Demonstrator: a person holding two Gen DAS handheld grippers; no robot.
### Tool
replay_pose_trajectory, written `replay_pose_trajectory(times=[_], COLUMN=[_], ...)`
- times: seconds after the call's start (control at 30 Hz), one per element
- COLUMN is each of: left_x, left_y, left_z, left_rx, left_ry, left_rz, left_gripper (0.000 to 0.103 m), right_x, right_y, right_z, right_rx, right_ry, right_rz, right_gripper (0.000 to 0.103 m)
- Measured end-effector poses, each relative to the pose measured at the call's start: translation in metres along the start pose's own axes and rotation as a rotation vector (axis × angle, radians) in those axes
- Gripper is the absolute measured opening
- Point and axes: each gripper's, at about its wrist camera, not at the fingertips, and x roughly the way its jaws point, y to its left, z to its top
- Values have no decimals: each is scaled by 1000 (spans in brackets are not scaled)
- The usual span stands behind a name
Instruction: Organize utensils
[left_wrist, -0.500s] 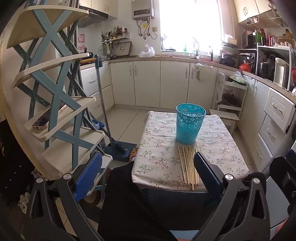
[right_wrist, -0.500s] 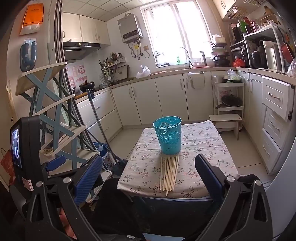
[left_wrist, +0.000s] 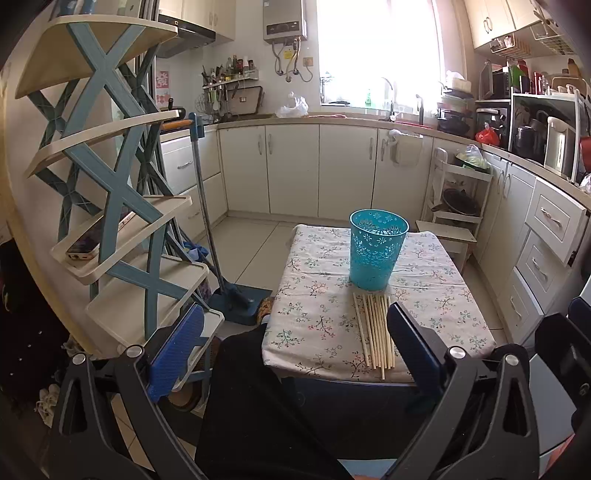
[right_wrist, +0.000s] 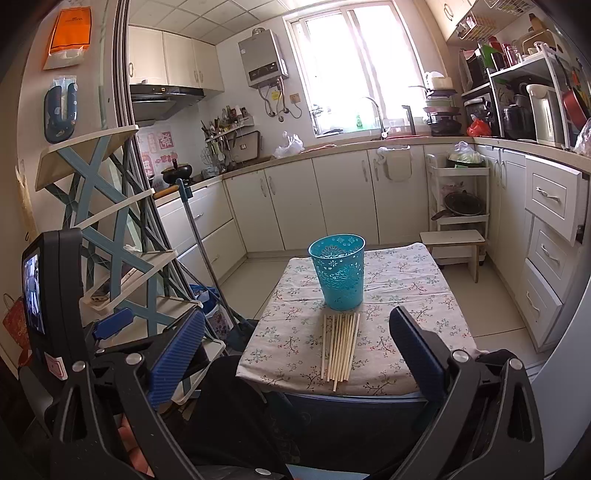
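Note:
Several wooden chopsticks (left_wrist: 373, 330) lie side by side on the floral tablecloth (left_wrist: 317, 306), just in front of an upright teal perforated cup (left_wrist: 376, 254). In the right wrist view the chopsticks (right_wrist: 340, 345) and the cup (right_wrist: 338, 271) sit the same way on the table (right_wrist: 406, 295). My left gripper (left_wrist: 295, 349) is open and empty, held back from the table's near edge. My right gripper (right_wrist: 295, 349) is open and empty, also short of the near edge. The left gripper's body shows at the far left of the right wrist view (right_wrist: 51, 295).
A blue-and-cream tiered shelf (left_wrist: 122, 206) stands to the left with a phone (left_wrist: 96, 236) on one tier. A mop and blue dustpan (left_wrist: 236, 299) lean beside the table. Kitchen cabinets (left_wrist: 332, 170) line the back and right. A small stool (right_wrist: 452, 240) stands behind the table.
Both views have barely shifted; the table, cup and chopsticks have not moved and both grippers stay open.

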Motion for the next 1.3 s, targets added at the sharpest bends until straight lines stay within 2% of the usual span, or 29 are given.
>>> replay_pose_trajectory(times=[0.97, 1.17, 1.3], left_x=[-2, -1, 5], left_y=[-3, -6, -4], left_z=[-5, -4, -3], left_rx=[1, 4, 5], left_ry=[2, 12, 19], left_rz=[-2, -9, -14], left_gripper=[95, 95, 95], right_x=[6, 11, 15], right_y=[4, 5, 5], right_z=[-5, -7, -10], right_rx=[-26, -21, -13], right_ry=[39, 76, 57], right_rz=[-10, -12, 6], right_gripper=[96, 96, 96])
